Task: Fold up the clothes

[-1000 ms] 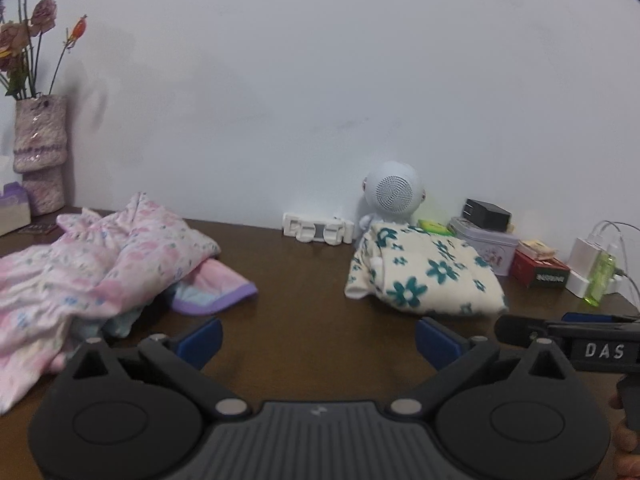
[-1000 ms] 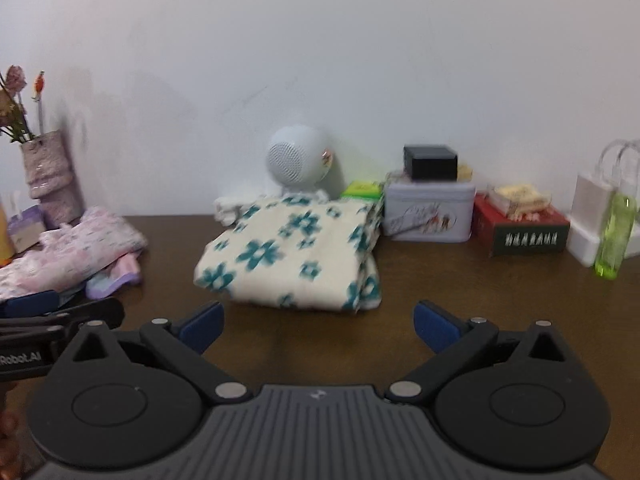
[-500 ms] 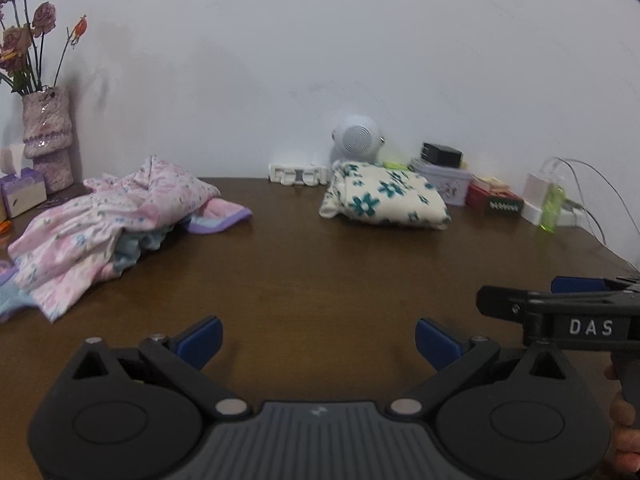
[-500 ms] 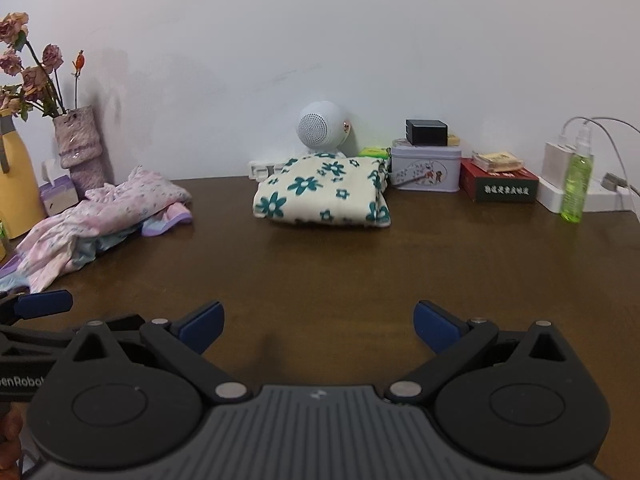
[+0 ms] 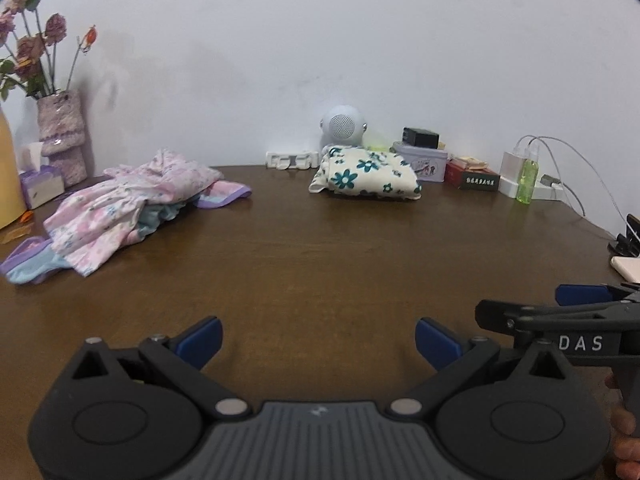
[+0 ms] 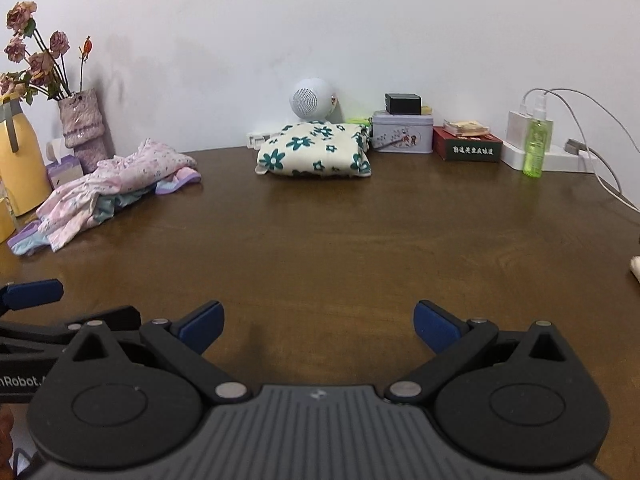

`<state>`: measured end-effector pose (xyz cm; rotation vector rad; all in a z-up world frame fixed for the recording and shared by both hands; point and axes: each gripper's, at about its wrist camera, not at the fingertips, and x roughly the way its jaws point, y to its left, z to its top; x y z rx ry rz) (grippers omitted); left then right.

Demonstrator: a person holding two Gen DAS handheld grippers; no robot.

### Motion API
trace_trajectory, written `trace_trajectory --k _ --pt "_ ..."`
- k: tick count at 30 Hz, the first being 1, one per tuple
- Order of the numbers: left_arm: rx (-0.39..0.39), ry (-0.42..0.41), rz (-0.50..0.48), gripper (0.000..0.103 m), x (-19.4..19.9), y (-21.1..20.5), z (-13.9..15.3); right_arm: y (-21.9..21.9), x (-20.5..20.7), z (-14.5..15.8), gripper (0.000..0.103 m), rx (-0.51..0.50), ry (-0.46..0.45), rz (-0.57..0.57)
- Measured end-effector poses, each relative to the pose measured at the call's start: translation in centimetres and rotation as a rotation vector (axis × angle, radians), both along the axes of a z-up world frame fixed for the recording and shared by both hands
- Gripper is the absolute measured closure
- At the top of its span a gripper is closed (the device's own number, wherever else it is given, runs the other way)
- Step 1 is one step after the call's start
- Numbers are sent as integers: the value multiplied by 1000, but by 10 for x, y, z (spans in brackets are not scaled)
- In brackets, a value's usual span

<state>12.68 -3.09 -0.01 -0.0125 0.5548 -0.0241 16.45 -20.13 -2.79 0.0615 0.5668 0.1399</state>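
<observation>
Flower vase (image 6: 82, 124), round white speaker (image 6: 312, 98), green spray bottle (image 6: 534, 142) along wall

A dark brown wooden table (image 5: 320, 264) with a soft sheen. Crumpled pink floral cloth (image 5: 132, 200) and folded cream cloth with teal flowers (image 6: 316, 152). A printed metal tin (image 6: 402, 136). A green translucent plastic bottle (image 6: 534, 148).

Folded teal-flowered cloth (image 6: 314, 152) by back wall; crumpled pink clothes pile (image 6: 108, 188) far left.

Left hand-held gripper (image 5: 318, 338) gapes empty above table (image 5: 320, 264); pink clothes (image 5: 128, 208) lie unfolded.
</observation>
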Motion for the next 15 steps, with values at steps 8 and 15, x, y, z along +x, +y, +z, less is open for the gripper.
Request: trace_trajectory --k 8,15 --pt "-10 40 32 0 -34 2 -1 3 -36 -1 0 -4 22 -1" --pt "4 53 37 0 -61 3 -7 6 -61 -2 0 -9 23 7"
